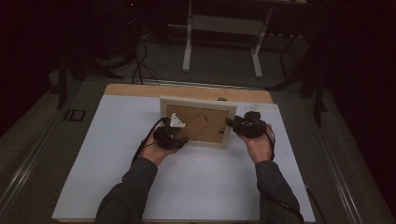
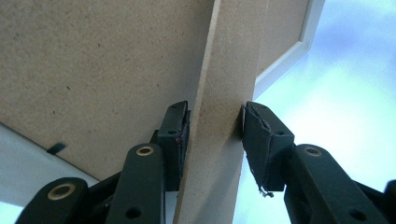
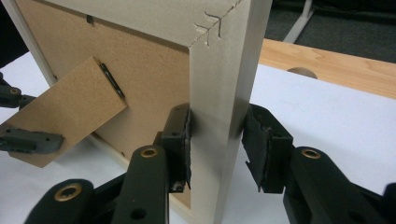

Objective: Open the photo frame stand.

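A pale wooden picture frame (image 1: 196, 103) stands upright on the white sheet, its brown backing board (image 1: 215, 125) facing me. Its fold-out cardboard stand (image 1: 194, 128) swings out to the lower left. My left gripper (image 1: 175, 140) is shut on that stand; in the left gripper view both pads press the stand's (image 2: 219, 70) thin board at the left gripper (image 2: 215, 135). My right gripper (image 1: 232, 123) is shut on the frame's right side. The right gripper view shows its jaws (image 3: 215, 140) clamping the frame's side rail (image 3: 219, 70), with the stand (image 3: 65, 116) farther left.
A white sheet (image 1: 196, 182) covers most of the wooden table (image 1: 140, 90), which has a hole (image 1: 222, 99) near its far edge. White table legs (image 1: 187, 46) stand on the dark floor beyond. Cables trail on the floor at the back left.
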